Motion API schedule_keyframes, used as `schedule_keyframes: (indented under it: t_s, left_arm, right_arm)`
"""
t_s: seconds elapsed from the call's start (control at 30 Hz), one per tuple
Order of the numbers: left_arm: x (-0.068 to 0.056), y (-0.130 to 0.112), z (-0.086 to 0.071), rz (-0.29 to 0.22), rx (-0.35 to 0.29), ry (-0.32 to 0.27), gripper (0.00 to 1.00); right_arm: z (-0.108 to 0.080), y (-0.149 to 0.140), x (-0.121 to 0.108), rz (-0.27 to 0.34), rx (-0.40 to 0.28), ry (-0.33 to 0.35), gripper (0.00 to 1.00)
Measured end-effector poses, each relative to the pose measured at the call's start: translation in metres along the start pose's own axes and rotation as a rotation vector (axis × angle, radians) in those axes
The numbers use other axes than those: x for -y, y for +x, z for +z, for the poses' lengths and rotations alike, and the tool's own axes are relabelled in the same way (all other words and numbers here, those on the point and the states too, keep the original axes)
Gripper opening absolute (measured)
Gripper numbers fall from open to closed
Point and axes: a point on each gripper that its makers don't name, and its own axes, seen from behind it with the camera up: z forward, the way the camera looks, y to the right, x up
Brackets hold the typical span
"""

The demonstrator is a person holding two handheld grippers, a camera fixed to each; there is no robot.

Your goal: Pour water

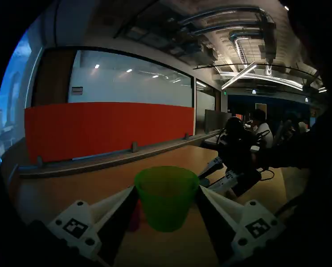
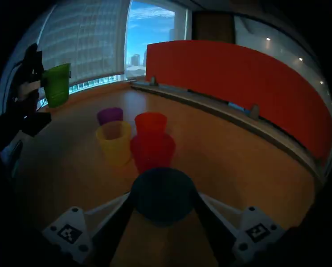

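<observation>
Wooden table (image 2: 237,169); left tongs (image 1: 166,189) tight around green cup (image 1: 166,207), right tongs (image 2: 163,196) tight around dark cup (image 2: 163,207).

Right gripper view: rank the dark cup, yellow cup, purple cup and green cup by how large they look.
1. dark cup, nearest the camera, so true size unsure.
2. yellow cup.
3. green cup.
4. purple cup, partly hidden behind the yellow one.

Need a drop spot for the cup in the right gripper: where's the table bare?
In the right gripper view: bare tabletop right of the front red cup and rear red cup, out to the orange divider; also left of the yellow cup. Crowded: those three plus the purple cup, bunched ahead of the dark blue cup.
</observation>
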Motion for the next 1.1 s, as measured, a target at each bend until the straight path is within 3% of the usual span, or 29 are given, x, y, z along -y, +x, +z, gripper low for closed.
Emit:
schedule_keyframes:
  t_s: [0.37, 0.73, 1.1]
  left_arm:
    - [-0.003, 0.001, -0.001, 0.004, 0.002, -0.007, 0.86]
    - [-0.003, 0.003, -0.003, -0.004, -0.004, -0.004, 0.86]
    - [-0.009, 0.007, -0.003, 0.002, -0.005, -0.013, 0.86]
  right_arm:
    - [-0.021, 0.029, 0.005, 0.006, -0.068, 0.006, 0.92]
    - [-0.052, 0.081, 0.013, -0.004, -0.211, -0.004, 0.92]
    - [-0.069, 0.113, 0.009, 0.022, -0.337, -0.02, 0.92]
